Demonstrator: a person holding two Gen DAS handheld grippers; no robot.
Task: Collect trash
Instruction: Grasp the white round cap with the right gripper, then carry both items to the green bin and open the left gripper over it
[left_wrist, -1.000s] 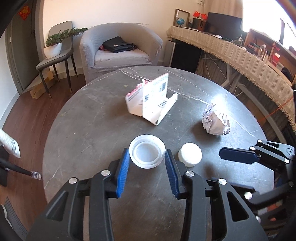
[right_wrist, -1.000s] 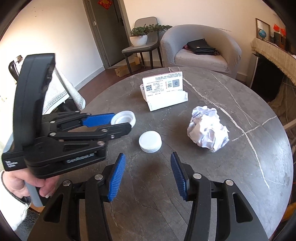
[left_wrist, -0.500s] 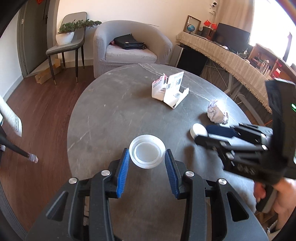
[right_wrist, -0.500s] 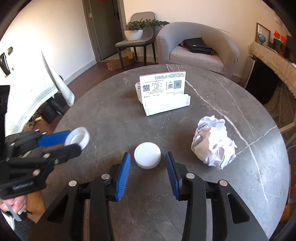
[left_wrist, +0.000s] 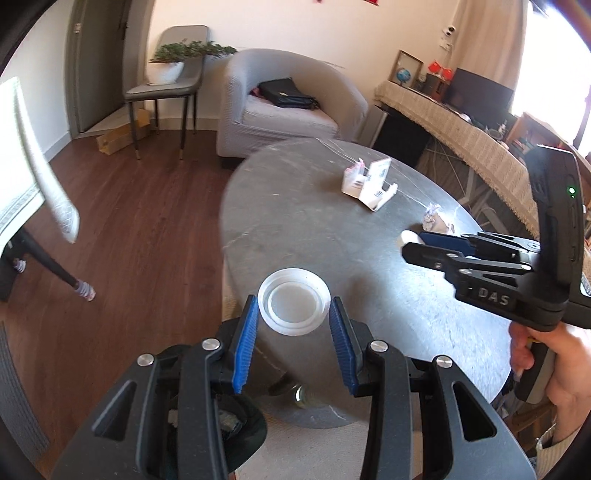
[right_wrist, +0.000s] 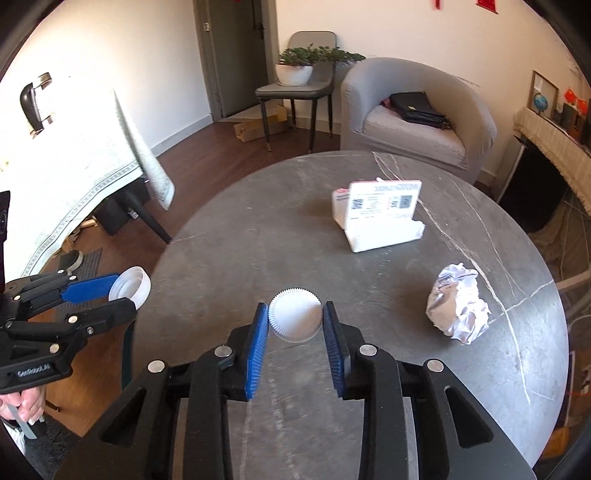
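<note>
A wide white lid (left_wrist: 293, 310), hollow side up, is clamped between the blue pads of my left gripper (left_wrist: 293, 315). It hangs over the near-left edge of the round grey table (left_wrist: 314, 229). In the right wrist view that left gripper (right_wrist: 123, 295) with the lid (right_wrist: 131, 286) is off the table's left side. My right gripper (right_wrist: 295, 321) is shut on a ribbed white cap (right_wrist: 294, 319), held just above the tabletop. A crumpled paper ball (right_wrist: 458, 308) and an open white printed carton (right_wrist: 380, 218) lie on the table.
A dark container rim (left_wrist: 236, 432) shows below the left gripper beside the table base. A cloth-covered table (right_wrist: 74, 166) stands at the left, with a grey armchair (right_wrist: 417, 122) and a chair with a plant (right_wrist: 299, 70) behind. A hand (left_wrist: 554, 362) holds the right gripper.
The left gripper carried the lid leftward, out to the table's edge. The right gripper closed on the ribbed cap and raised it off the table.
</note>
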